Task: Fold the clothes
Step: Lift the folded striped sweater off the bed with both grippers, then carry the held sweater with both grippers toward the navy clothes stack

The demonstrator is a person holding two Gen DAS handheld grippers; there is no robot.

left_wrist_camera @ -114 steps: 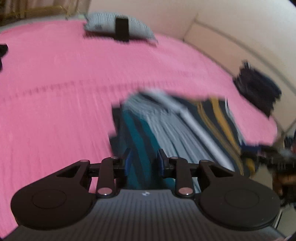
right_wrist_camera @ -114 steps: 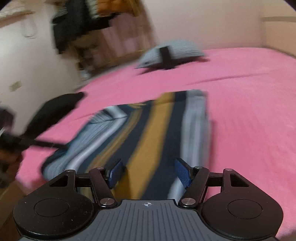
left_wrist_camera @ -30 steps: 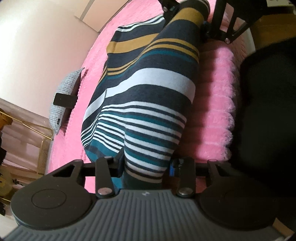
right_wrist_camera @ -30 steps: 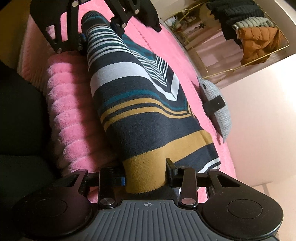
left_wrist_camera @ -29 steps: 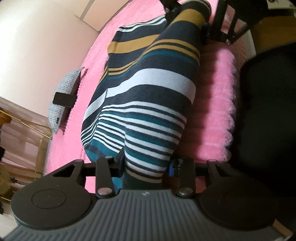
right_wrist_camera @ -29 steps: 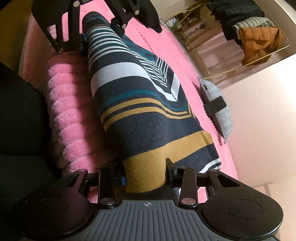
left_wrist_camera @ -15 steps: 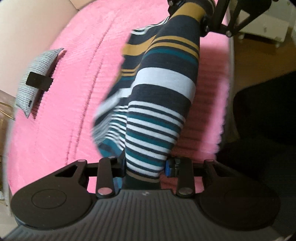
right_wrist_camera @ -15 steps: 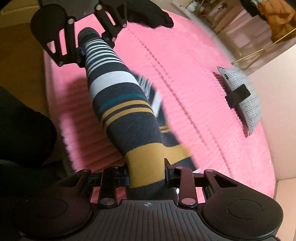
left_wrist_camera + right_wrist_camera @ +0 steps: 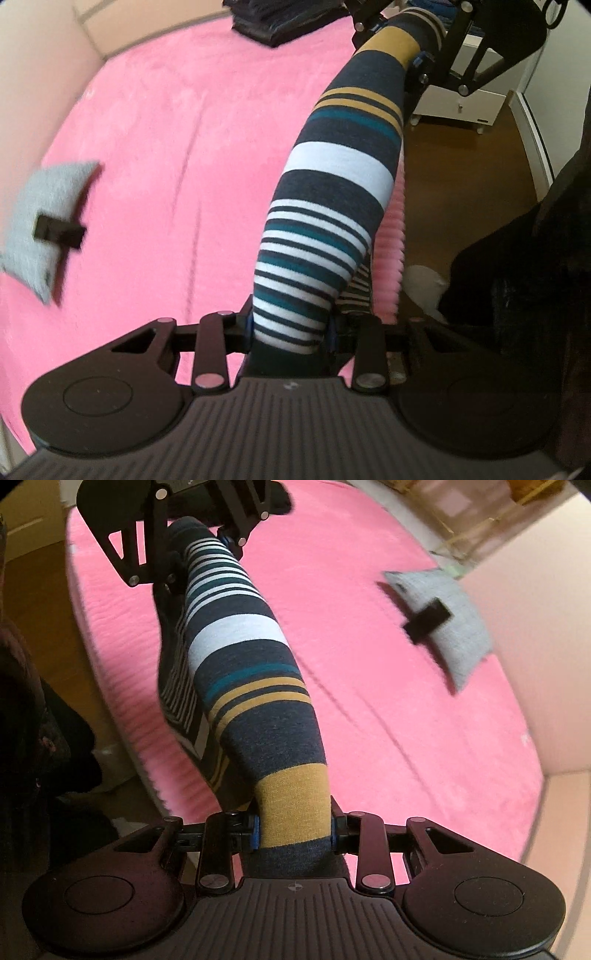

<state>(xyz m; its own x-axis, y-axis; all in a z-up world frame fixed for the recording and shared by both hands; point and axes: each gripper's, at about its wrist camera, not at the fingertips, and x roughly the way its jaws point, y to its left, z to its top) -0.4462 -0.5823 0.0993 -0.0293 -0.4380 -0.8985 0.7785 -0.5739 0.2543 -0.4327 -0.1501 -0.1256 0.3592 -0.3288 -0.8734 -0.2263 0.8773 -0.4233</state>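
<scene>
Here the pink bed (image 9: 147,155) lies below, a grey pillow (image 9: 40,218) on it, brown floor (image 9: 461,177) beside. The left gripper (image 9: 291,328) and right gripper (image 9: 293,830) each clamp an end of the striped garment (image 9: 332,192), now lifted clear of the bed where it lay before.

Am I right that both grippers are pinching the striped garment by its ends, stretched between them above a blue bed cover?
Nearly. The left gripper and right gripper do each pinch an end of the striped garment, held stretched between them, but the bed cover beneath is pink, not blue. Both wrist views show this, the left wrist view most plainly.
</scene>
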